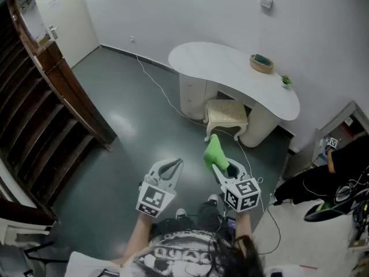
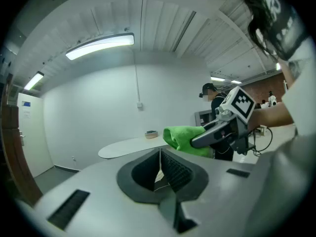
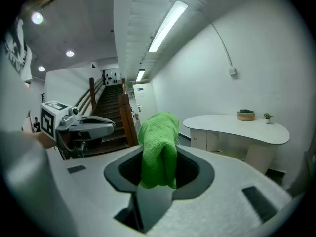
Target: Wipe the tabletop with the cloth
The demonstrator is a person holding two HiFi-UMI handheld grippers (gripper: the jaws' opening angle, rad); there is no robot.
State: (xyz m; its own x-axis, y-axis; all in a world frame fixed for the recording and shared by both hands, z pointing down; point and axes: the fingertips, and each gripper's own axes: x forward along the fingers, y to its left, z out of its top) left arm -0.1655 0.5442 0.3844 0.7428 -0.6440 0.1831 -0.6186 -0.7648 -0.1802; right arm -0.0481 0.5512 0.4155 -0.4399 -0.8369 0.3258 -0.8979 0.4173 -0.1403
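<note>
The green cloth (image 1: 213, 150) sticks up out of my right gripper (image 1: 218, 165), which is shut on it. In the right gripper view the cloth (image 3: 159, 149) hangs folded between the jaws and hides the floor ahead. My left gripper (image 1: 174, 163) is held beside it at the left, shut with nothing in it; its jaws meet along a thin line (image 2: 159, 168). The white kidney-shaped table (image 1: 230, 68) stands against the far wall, well beyond both grippers. From the left gripper view the cloth (image 2: 182, 138) shows in front of that table (image 2: 128, 146).
On the table's right end sit a woven basket (image 1: 262, 63) and a small plant (image 1: 285, 81). A cream stool (image 1: 226, 113) stands before the table, and a cable (image 1: 155, 85) runs over the grey floor. A wooden staircase (image 1: 46, 108) fills the left. Cluttered desks (image 1: 328, 201) stand at the right.
</note>
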